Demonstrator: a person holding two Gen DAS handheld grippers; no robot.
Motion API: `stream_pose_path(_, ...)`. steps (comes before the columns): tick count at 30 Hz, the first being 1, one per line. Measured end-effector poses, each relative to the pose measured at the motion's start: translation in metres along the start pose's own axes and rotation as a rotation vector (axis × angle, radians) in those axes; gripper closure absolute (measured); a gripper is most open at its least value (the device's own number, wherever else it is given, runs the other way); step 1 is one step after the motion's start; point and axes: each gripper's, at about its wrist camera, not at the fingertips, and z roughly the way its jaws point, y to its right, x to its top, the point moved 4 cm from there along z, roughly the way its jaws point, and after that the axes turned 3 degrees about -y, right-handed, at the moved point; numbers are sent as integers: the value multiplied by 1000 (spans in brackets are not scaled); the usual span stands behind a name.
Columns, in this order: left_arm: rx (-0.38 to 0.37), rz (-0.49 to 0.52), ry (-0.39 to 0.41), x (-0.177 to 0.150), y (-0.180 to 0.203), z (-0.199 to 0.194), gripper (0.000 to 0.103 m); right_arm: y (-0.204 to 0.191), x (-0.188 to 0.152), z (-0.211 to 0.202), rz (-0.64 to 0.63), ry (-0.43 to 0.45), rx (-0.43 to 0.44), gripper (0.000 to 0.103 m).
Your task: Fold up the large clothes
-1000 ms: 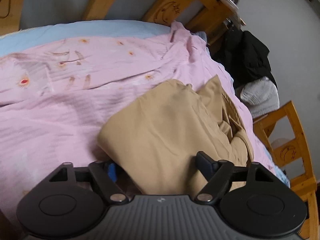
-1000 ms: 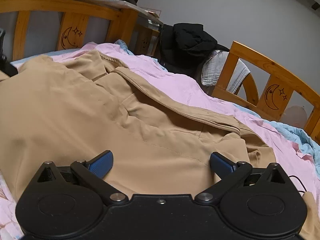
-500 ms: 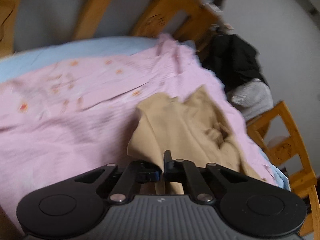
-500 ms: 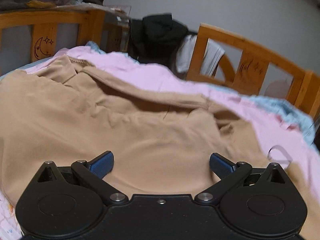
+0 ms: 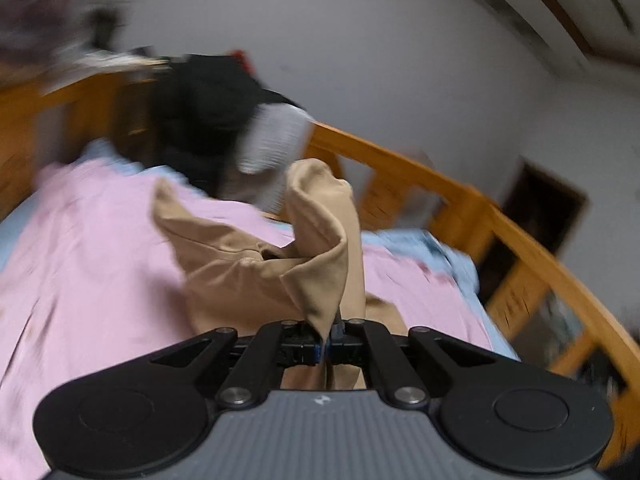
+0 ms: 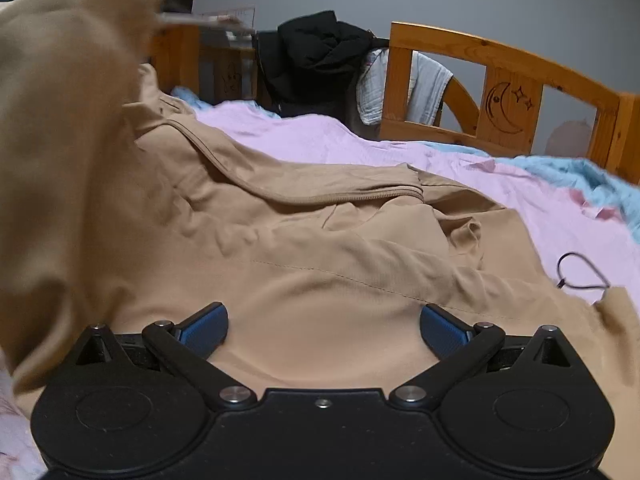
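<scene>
A large tan jacket [image 6: 320, 240] lies spread on a pink sheet [image 6: 320, 140] on a bed. My left gripper [image 5: 326, 344] is shut on a fold of the tan jacket [image 5: 320, 240] and holds it lifted above the bed; the view is blurred. The lifted part hangs at the upper left of the right wrist view [image 6: 68, 100]. My right gripper [image 6: 324, 328] is open, its blue pads [image 6: 204, 328] resting low over the jacket's near edge, with nothing between them.
A wooden bed rail [image 6: 500, 92] with moon carvings runs behind the bed. Black clothes [image 6: 316, 52] and a white cloth [image 6: 424, 92] hang over it. A thin black cord loop [image 6: 580, 272] lies on the sheet at the right. Blue bedding [image 6: 580, 168] is bunched by the rail.
My left gripper closed on the jacket's edge, then lifted it and swung to the right. The right gripper stayed open over the jacket, shifting slightly.
</scene>
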Motion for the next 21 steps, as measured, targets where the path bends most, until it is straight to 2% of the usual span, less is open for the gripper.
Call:
stream_pose_path(1,-11,35,-29,3,10,6,103,9,1,-6,59,26,51,1)
stream_pose_path(3,-17,141,-92,6,32,20,103,31,6,-18,185,33,55,3)
stream_pose_path(4,-17,188,-118,6,42,26,103,40,7,-24,237,31,67,8)
stream_pose_path(5,-23,239,-149,6,52,33,103,52,8,-32,304,32,98,9)
stream_pose_path(10,-61,430,-246,-9,101,58,103,108,10,-92,586,78,255,10)
stream_pose_path(12,-75,458,-263,-21,117,65,103,132,7,-115,732,97,330,10)
stream_pose_path(16,-98,480,-292,-43,135,81,103,167,0,-140,1008,88,519,2)
stream_pose_path(19,-114,539,-306,-59,147,90,103,174,1,-142,1080,48,579,1)
stream_pose_path(21,-121,576,-315,-67,158,102,103,176,5,-135,1094,22,584,1)
